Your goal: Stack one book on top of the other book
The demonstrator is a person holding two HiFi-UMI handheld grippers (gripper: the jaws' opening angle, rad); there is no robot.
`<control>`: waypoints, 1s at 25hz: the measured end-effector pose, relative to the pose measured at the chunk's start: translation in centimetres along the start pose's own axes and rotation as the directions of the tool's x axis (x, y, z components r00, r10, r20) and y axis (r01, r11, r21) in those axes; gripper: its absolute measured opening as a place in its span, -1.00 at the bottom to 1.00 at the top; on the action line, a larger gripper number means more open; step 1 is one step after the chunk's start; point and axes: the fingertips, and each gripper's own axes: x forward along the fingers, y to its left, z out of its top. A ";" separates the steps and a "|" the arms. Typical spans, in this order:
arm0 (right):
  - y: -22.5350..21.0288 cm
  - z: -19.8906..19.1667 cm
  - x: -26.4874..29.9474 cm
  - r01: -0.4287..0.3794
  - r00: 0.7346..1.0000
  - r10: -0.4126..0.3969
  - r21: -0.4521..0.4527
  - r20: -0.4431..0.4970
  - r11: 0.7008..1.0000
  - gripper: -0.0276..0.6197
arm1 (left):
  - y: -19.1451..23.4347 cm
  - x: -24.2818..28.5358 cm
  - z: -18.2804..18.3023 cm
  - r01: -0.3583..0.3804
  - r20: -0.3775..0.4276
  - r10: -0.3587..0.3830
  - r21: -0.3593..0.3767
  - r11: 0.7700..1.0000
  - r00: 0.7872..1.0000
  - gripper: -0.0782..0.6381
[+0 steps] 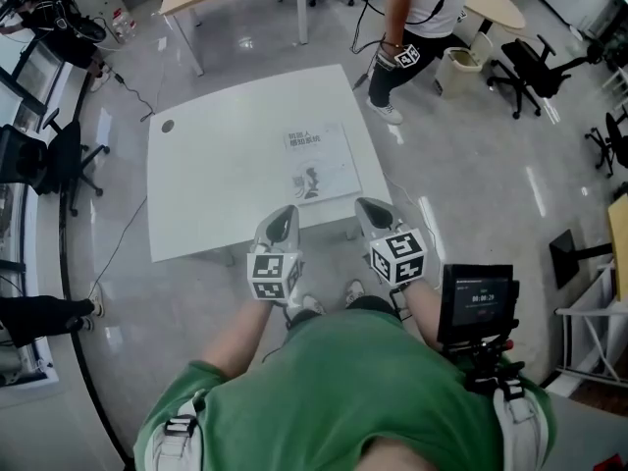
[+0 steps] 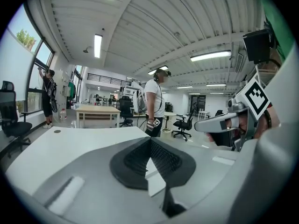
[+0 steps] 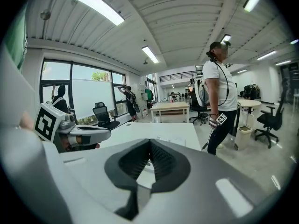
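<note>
In the head view the book (image 1: 321,163) is lying flat on the right half of the white table (image 1: 206,184), showing one cover only, while the left gripper (image 1: 283,216) and right gripper (image 1: 371,210) are hovering side by side over the near edge, short of it. In the left gripper view the jaws are sitting pressed together, pinching nothing. In the right gripper view the jaws are likewise meeting on nothing, and the book is looking thin, light and glossy, probably floppy and slippery, so a pinch along its spine edge seems safest.
</note>
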 end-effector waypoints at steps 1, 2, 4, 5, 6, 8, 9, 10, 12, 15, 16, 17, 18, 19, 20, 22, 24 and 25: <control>0.2 0.1 0.1 -0.004 1.000 0.004 0.001 0.004 1.000 -0.91 | 0.1 -0.2 0.2 -0.005 0.008 0.005 0.003 1.000 1.000 -0.76; 0.4 0.2 0.2 -0.008 1.000 0.008 0.001 0.010 1.000 -0.91 | 0.3 -0.3 0.5 -0.010 0.018 0.010 0.006 1.000 1.000 -0.76; 0.7 0.6 0.2 -0.012 1.000 0.012 -0.003 0.023 1.000 -0.91 | 0.4 -0.4 0.9 -0.016 0.032 0.015 0.012 1.000 0.999 -0.76; 0.7 0.8 0.2 -0.013 1.000 0.013 -0.003 0.029 1.000 -0.91 | 0.4 -0.4 1.2 -0.017 0.036 0.016 0.015 1.000 0.999 -0.76; 0.7 0.9 0.2 -0.013 0.999 0.013 -0.001 0.033 1.000 -0.91 | 0.4 -0.5 1.4 -0.017 0.039 0.017 0.017 1.000 0.999 -0.76; 0.9 1.0 0.2 -0.017 0.999 0.017 0.002 0.037 1.000 -0.91 | 0.4 -0.7 1.8 -0.021 0.044 0.020 0.022 1.000 0.999 -0.76; 0.9 1.0 0.3 -0.019 0.999 0.019 0.001 0.039 1.000 -0.91 | 0.5 -0.8 1.9 -0.024 0.046 0.023 0.023 0.999 0.999 -0.76; 1.0 1.1 0.3 -0.021 0.999 0.021 0.000 0.041 1.000 -0.91 | 0.6 -0.9 1.9 -0.027 0.046 0.026 0.022 0.999 0.999 -0.76; 1.2 1.2 0.5 -0.024 0.999 0.024 -0.001 0.045 1.000 -0.91 | 0.8 -1.1 1.9 -0.033 0.046 0.032 0.020 0.999 0.998 -0.76; 1.1 1.5 0.6 -0.026 0.998 0.026 -0.007 0.051 1.000 -0.91 | 0.8 -0.9 2.0 -0.037 0.051 0.036 0.020 0.999 0.998 -0.76; 1.1 1.5 0.6 -0.026 0.998 0.026 -0.009 0.052 1.000 -0.91 | 0.7 -0.9 2.0 -0.037 0.051 0.036 0.021 0.999 0.998 -0.76; 1.2 1.5 0.6 -0.026 0.998 0.026 -0.011 0.051 1.000 -0.91 | 0.7 -1.0 2.0 -0.037 0.049 0.036 0.021 0.999 0.998 -0.76; 1.2 1.5 0.6 -0.026 0.998 0.026 -0.011 0.050 1.000 -0.91 | 0.8 -1.0 1.9 -0.038 0.047 0.037 0.020 0.999 0.998 -0.76; 1.2 1.4 0.6 -0.027 0.998 0.027 -0.011 0.049 1.000 -0.91 | 0.8 -1.0 1.8 -0.041 0.046 0.040 0.019 0.999 0.998 -0.76; 1.2 1.3 0.6 -0.028 0.998 0.028 -0.011 0.050 1.000 -0.91 | 0.7 -1.0 1.7 -0.043 0.045 0.043 0.018 0.999 0.998 -0.76; 1.0 1.0 0.5 -0.030 0.998 0.030 -0.013 0.052 0.999 -0.91 | 0.6 -0.9 1.4 -0.049 0.044 0.048 0.018 0.999 0.998 -0.76; 1.1 1.0 0.5 -0.033 0.998 0.033 -0.015 0.051 0.999 -0.91 | 0.6 -1.0 1.3 -0.052 0.042 0.052 0.020 0.998 0.998 -0.76; 1.2 1.0 0.6 -0.035 0.998 0.036 -0.016 0.049 0.999 -0.91 | 0.7 -1.1 1.3 -0.053 0.040 0.053 0.020 0.998 0.998 -0.76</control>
